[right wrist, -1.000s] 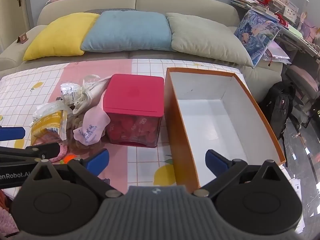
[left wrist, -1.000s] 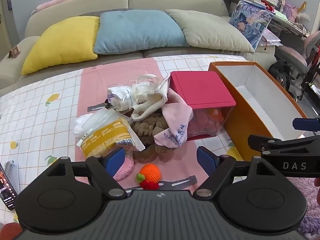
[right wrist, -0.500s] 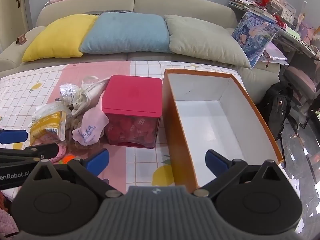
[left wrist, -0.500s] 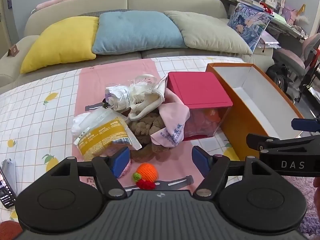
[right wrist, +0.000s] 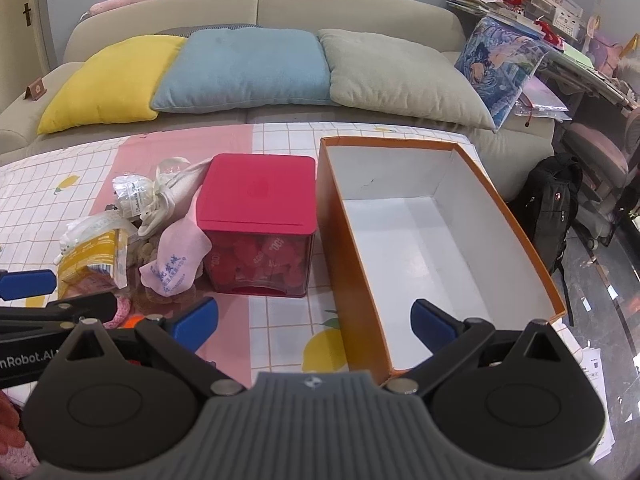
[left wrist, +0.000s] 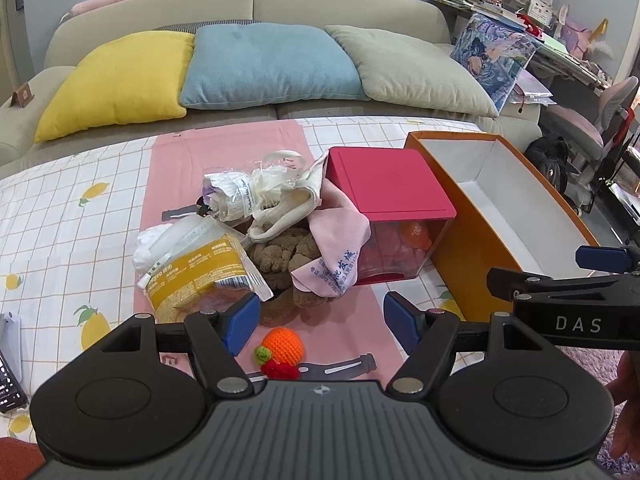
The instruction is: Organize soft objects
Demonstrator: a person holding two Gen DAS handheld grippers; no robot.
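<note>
Between wide left tongs (left wrist: pixel 320 320): round crocheted orange (left wrist: pixel 283 345); right tongs (right wrist: pixel 314 320) wide over rectangular cardboard box (right wrist: pixel 516 240).

Orange box (right wrist: pixel 404 248) beside red-lidded container (right wrist: pixel 260 220)

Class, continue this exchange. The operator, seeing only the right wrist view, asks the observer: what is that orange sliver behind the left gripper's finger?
Observer: A crocheted orange toy with red and green bits, lying on the pink mat.
Operator: Is the left gripper holding it?
Observer: No. The left gripper is open and holds nothing.
Operator: Anything else close by?
Observer: A dark strap lies right beside the toy.
</note>
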